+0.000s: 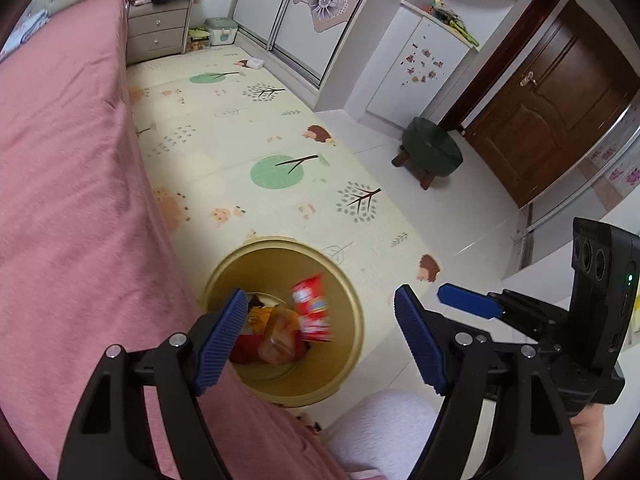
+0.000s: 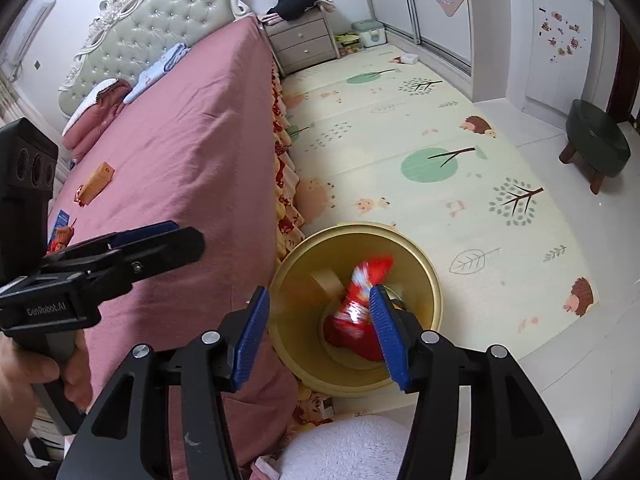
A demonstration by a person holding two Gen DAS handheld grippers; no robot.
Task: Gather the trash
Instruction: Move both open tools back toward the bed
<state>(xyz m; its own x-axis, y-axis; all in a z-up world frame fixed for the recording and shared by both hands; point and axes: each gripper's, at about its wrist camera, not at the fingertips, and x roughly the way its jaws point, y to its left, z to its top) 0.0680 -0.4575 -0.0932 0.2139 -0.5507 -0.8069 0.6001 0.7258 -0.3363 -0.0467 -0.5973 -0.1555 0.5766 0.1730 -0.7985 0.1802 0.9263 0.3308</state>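
Both grippers, left (image 1: 320, 340) and right (image 2: 316, 340), open, empty over bin (image 1: 348, 304); red wrapper (image 1: 312, 308) falling. Stay centred above rim.

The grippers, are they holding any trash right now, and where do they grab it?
Nothing is held. The left gripper and right gripper both stand open above the bin; a red wrapper, blurred, is loose inside it.

Red snack wrapper (image 1: 313, 307) – blurred (upright) – inside yellow bin (image 1: 352, 300) beside bed.
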